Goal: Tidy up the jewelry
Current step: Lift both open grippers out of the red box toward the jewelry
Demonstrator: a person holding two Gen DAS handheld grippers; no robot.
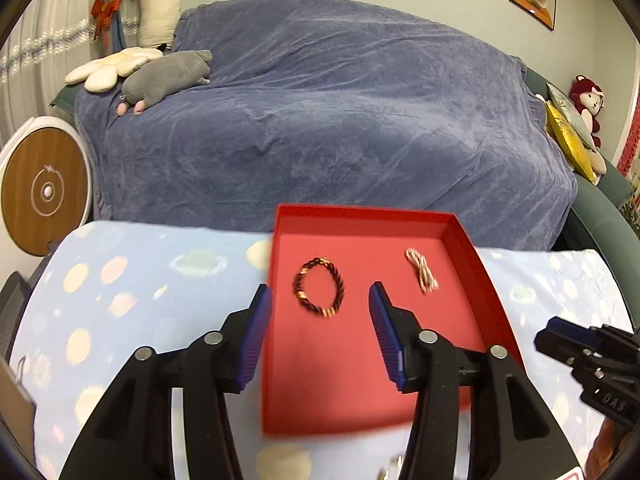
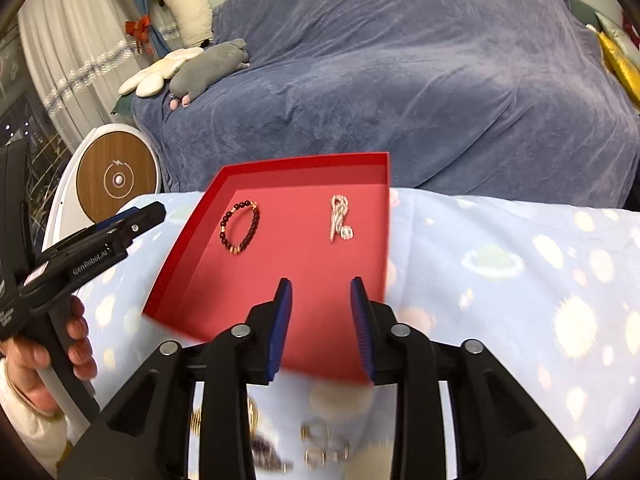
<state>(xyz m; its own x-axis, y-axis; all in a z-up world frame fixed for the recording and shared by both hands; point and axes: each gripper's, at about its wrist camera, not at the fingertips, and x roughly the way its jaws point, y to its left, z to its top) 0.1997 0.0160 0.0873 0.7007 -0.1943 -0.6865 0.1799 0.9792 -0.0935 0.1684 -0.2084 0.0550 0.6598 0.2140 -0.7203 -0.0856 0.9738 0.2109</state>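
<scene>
A red tray (image 1: 460, 236) (image 2: 192, 240) lies on the blue patterned cloth. Inside it lie a dark beaded bracelet (image 1: 319, 292) (image 2: 241, 227) on the left and a pink-white folded chain (image 1: 420, 270) (image 2: 340, 222) on the right. My left gripper (image 1: 320, 300) is open and empty, hovering over the tray just short of the bracelet. My right gripper (image 2: 322, 292) is open and empty above the tray's near edge. Several silver rings (image 2: 322, 442) and blurred jewelry (image 2: 264, 448) lie on the cloth below the right gripper.
A sofa under a blue-grey blanket (image 1: 320, 120) stands behind the table. A round white and wood device (image 1: 44, 192) stands at the left. Plush toys (image 1: 168, 76) lie on the sofa. The right gripper shows at the left wrist view's right edge (image 1: 592, 356).
</scene>
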